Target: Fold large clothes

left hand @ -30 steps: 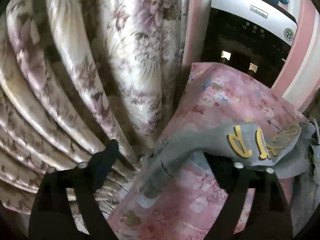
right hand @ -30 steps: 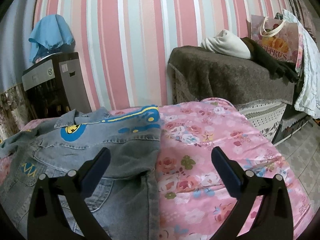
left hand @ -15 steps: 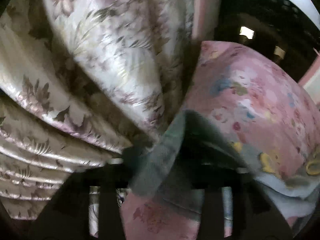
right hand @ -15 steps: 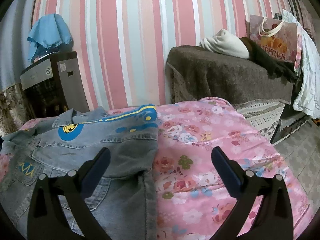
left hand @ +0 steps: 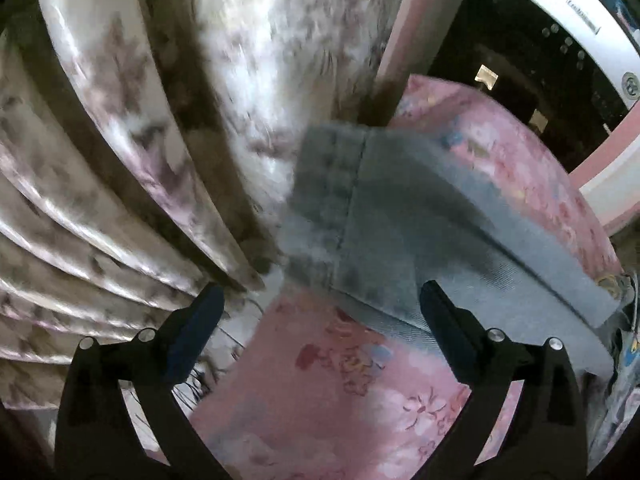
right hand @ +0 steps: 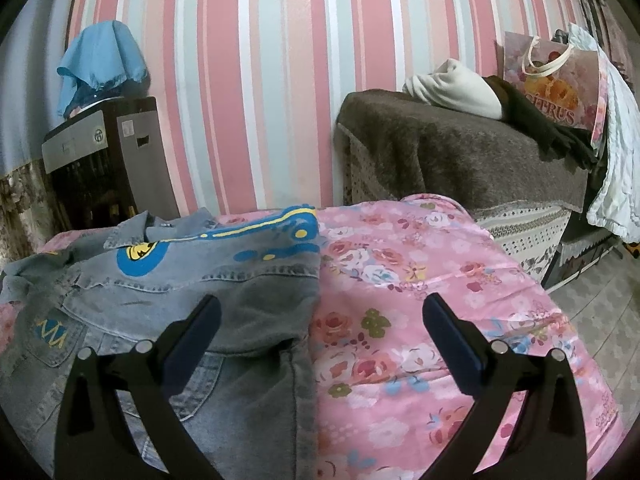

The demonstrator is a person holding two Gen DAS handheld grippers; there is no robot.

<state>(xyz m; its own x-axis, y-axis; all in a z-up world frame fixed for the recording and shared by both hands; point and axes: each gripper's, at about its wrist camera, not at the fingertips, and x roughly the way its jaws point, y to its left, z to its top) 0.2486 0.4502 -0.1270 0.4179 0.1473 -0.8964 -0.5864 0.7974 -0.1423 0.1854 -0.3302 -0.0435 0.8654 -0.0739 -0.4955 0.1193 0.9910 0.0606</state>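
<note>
A grey-blue denim jacket [right hand: 192, 292] with blue and yellow prints lies spread on the pink floral bedspread [right hand: 432, 300]. In the left wrist view its sleeve and cuff [left hand: 332, 184] stretch over the bed's corner toward the curtain. My left gripper [left hand: 320, 316] hangs just above the sleeve, its jaws opening wide, the pads not pressing the cloth. My right gripper [right hand: 320, 320] stands open over the jacket's right edge, nothing between its fingers.
A floral curtain [left hand: 120, 140] hangs to the left of the bed corner. A dark appliance [right hand: 100, 160] with a blue cloth on top stands by the striped wall. At the right, a brown-covered bench [right hand: 460, 160] holds clothes and a paper bag [right hand: 556, 80].
The left gripper shut on the sleeve, carried it down toward the bed corner, and now has let it go with jaws spread. The right gripper has not moved.
</note>
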